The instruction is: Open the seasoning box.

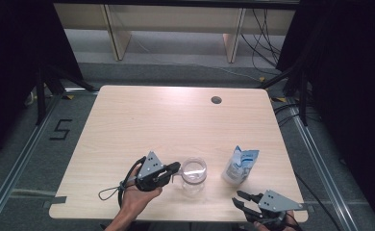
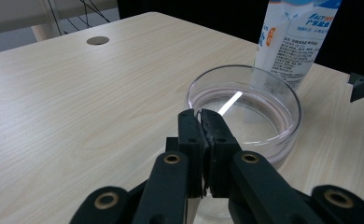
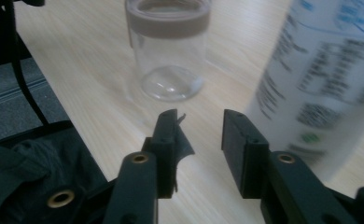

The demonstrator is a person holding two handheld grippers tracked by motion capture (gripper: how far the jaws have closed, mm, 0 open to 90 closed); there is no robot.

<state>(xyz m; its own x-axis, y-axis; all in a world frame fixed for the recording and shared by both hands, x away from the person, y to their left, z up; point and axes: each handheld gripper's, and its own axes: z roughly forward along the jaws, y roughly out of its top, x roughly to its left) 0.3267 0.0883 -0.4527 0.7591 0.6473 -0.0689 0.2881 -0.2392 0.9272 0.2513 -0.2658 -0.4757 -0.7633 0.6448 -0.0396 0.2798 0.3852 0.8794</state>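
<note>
left gripper (image 2: 201,116) jaws pressed together on near rim of clear glass jar (image 1: 193,172), jar upright near front edge of wooden table (image 1: 166,120). right gripper (image 3: 199,123) jaws spread, holding nothing, near table's front right corner. milk carton (image 1: 240,165) stands just right of jar.

Floor marking (image 1: 60,129) reads "5" (carton (image 2: 296,37) print seems illegible)
</note>
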